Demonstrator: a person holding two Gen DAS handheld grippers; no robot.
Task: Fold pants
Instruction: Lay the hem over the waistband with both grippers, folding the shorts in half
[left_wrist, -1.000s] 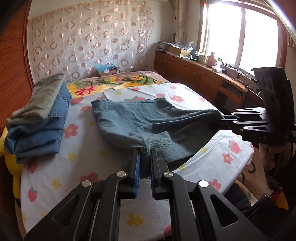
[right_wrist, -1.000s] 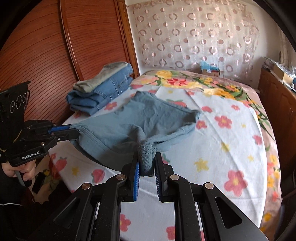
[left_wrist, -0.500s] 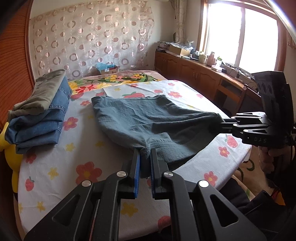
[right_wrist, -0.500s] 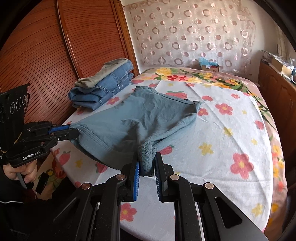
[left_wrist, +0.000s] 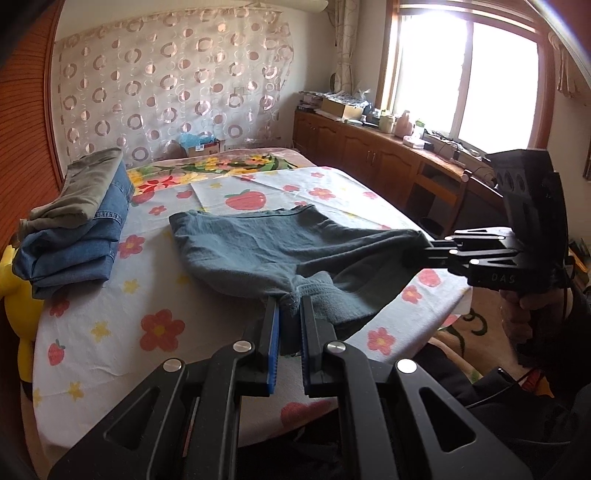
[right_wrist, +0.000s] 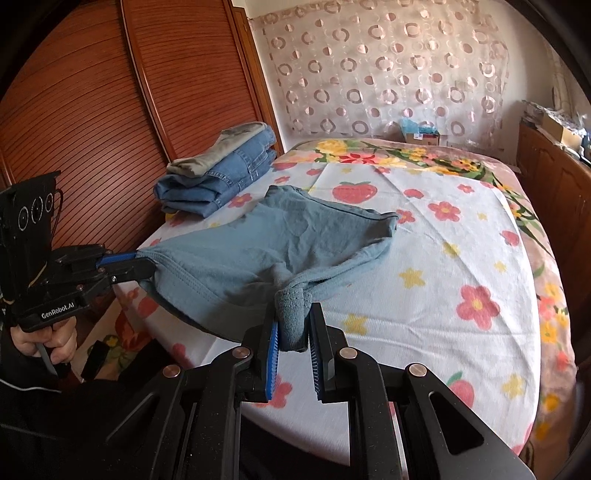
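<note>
Bedroom. Bed (left_wrist: 92, 325) under flowered sheet fills the middle. Far wall hung with circle-patterned sheer curtain (left_wrist: 166, 96). Bright window (left_wrist: 469, 81) right, above low wooden cabinets (left_wrist: 369, 158) with cluttered top. Reddish slatted wooden wardrobe doors (right_wrist: 110, 110) left.

I have drawn the blue-grey cotton pants (left_wrist: 258, 251) back toward the near edge of the flower-printed bed sheet (left_wrist: 92, 325). More of their near hem now hangs off that edge between my left claw (left_wrist: 290, 317) and my right claw (right_wrist: 293, 325), and more bare sheet with a strawberry print shows beyond their far end. The cloth seems stretched flatter than before, though the fisheye lens makes that hard to judge.
</note>
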